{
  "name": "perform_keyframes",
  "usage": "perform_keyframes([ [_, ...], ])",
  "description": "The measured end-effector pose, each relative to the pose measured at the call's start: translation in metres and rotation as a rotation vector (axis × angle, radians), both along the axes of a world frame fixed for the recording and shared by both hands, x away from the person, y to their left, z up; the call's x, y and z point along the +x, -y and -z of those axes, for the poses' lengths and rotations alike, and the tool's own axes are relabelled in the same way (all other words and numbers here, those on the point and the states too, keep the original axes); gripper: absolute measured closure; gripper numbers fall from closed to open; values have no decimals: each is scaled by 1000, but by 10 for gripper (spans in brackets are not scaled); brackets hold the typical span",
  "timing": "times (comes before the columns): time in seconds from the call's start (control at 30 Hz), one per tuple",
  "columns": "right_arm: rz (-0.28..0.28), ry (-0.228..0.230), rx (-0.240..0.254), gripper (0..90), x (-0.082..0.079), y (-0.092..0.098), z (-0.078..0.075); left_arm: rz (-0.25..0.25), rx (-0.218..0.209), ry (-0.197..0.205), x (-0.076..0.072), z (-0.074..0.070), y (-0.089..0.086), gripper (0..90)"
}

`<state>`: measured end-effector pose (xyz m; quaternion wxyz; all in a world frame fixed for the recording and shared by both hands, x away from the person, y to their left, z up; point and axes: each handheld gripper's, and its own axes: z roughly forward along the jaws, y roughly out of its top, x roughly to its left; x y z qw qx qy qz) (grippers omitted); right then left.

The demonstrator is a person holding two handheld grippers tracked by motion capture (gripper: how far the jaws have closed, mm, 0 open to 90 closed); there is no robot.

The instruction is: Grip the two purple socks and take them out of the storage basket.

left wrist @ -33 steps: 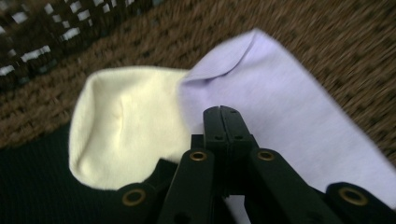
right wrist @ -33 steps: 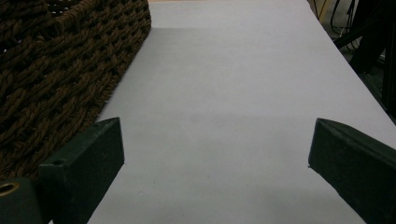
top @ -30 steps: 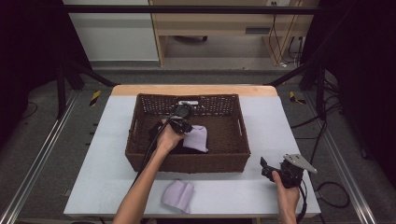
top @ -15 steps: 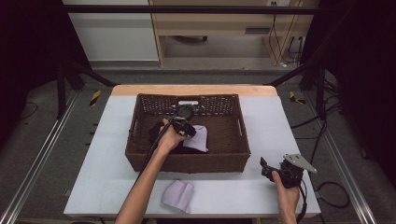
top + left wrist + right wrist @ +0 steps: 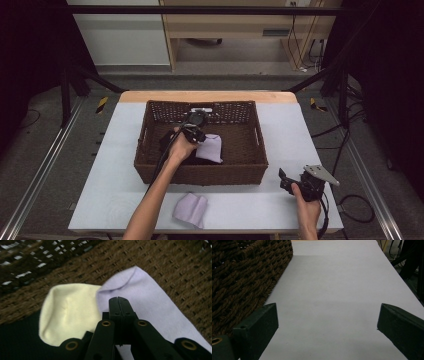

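Two grippers in play, one working. Nearest the person: a lilac cloth (image 5: 190,209) lies folded on the bench (image 5: 115,150) just in front of the basket, loose, nothing touching it. Right gripper (image 5: 289,184) rests at the near right corner of the bench beside the basket wall, jaws wide apart, nothing between them; it looks parked.

Further in: left gripper (image 5: 194,134) is down inside the wicker basket (image 5: 200,173), jaws pressed together over a second lilac cloth (image 5: 150,307). From its own view I read that as pinching the near edge of the fabric, though the actual bite is hidden under the jaws. That cloth lies on the basket floor, touching a pale yellow cloth (image 5: 67,312) beside it, with something dark (image 5: 17,340) under the yellow one.

My read: pick step, taking cloths out of the basket one at a time. Next move calls for a straight lift clear of the rim, watching the yellow piece doesn't drag along, then set down beside the one already out.
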<state>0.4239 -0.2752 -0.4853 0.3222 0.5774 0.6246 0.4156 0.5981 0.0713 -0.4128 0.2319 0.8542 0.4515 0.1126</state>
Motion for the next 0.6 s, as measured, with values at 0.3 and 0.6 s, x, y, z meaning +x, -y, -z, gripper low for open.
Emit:
perform_keyframes([
  [0.3, -3, -2, 0, 39, 0, 0, 0, 26, 57, -83, 8, 15, 11, 541],
  [0.6, 1, 0, 0, 39, 0, 0, 0, 46, 2, -66, 3, 5, 5, 893],
])
